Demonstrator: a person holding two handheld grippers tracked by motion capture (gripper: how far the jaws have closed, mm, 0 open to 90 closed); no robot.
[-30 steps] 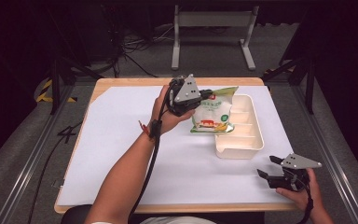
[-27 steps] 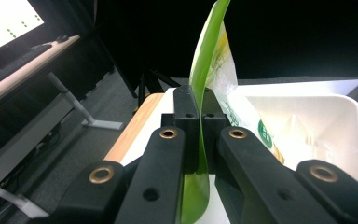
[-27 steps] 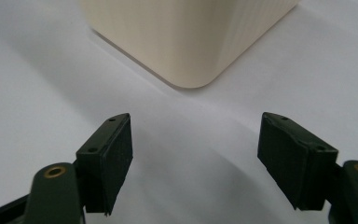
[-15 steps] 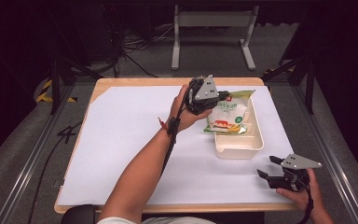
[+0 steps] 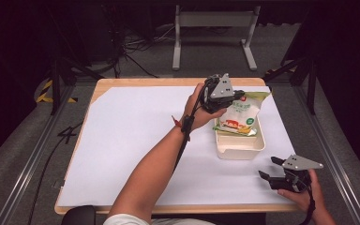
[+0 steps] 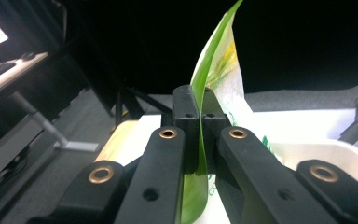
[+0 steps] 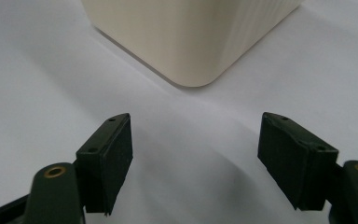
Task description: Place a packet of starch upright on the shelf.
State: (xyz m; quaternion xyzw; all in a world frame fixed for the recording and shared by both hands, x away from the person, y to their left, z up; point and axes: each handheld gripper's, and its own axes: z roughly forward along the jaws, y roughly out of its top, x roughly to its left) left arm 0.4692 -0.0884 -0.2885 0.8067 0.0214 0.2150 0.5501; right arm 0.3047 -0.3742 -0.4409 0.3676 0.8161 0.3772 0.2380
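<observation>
Holding: left gripper [image 5: 234, 96] has its jaws clamped on the edge of the snack bag [image 5: 238, 114]; bag hangs over the cream tray [image 5: 240, 150]
Idle: right gripper [image 5: 268, 169] gapes empty near the tray's corner
Advice: lower the bag flat before letting go; likely it tips otherwise

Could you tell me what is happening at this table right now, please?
A person works with two hand-held tongs. The left tongs are shut on the edge of a green-and-white snack bag, holding it over the cream tray. The right tongs sit open near the table's front right, close to the tray's corner, holding nothing.
</observation>
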